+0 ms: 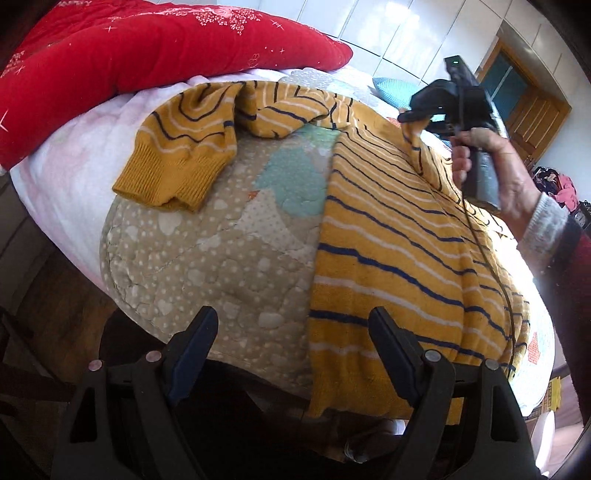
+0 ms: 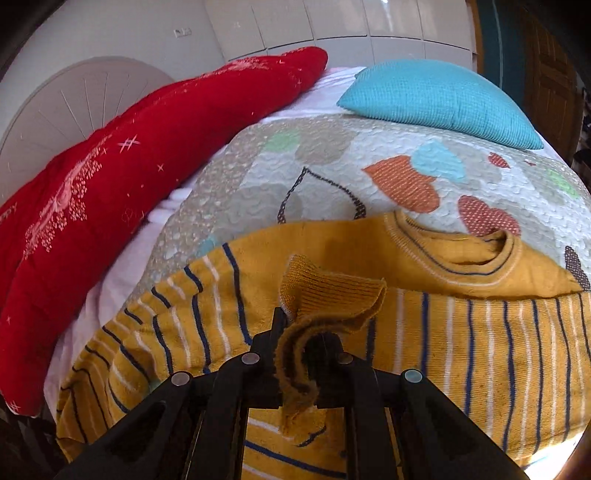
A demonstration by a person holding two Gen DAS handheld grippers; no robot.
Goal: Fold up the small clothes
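A small yellow sweater point(image 1: 399, 236) with navy and white stripes lies spread on the quilted bed cover point(image 1: 207, 251). Its left sleeve point(image 1: 184, 144) is bent across the cover, ribbed cuff toward me. My left gripper point(image 1: 295, 332) is open and empty above the sweater's hem at the bed's near edge. My right gripper point(image 1: 417, 114) is shut on the other sleeve's ribbed cuff point(image 2: 325, 295) and holds it lifted above the sweater's chest point(image 2: 461, 332). The neckline point(image 2: 465, 254) faces the far side in the right wrist view.
A red quilt point(image 1: 129, 66) lies along the bed's far left side, also in the right wrist view point(image 2: 110, 199). A turquoise pillow point(image 2: 439, 99) sits at the head. White wardrobe doors point(image 1: 406, 29) and a wooden door point(image 1: 532, 110) stand behind. The wooden floor point(image 1: 55, 295) lies below the bed's edge.
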